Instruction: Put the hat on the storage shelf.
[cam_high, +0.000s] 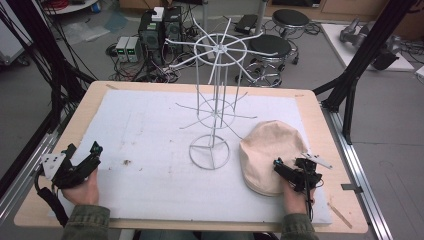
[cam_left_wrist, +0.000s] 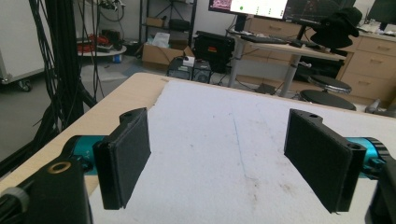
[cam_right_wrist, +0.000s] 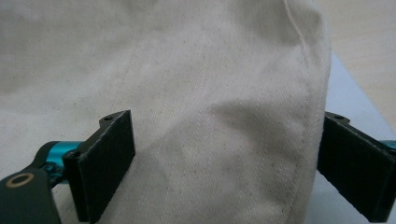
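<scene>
white foam matting (cam_high: 150, 130) carries a cream fabric hat (cam_high: 270, 150); its near edge is straddled by the open right gripper (cam_high: 295, 172), while the left gripper (cam_high: 80, 160) is held open and empty, well apart.

In the right gripper view the cream canvas hat (cam_right_wrist: 210, 107) runs off the top, left and bottom edges, so its outline cannot be made out. In the high view the person's olive-green sleeves (cam_high: 86, 222) are cut off at the bottom edge.
</scene>
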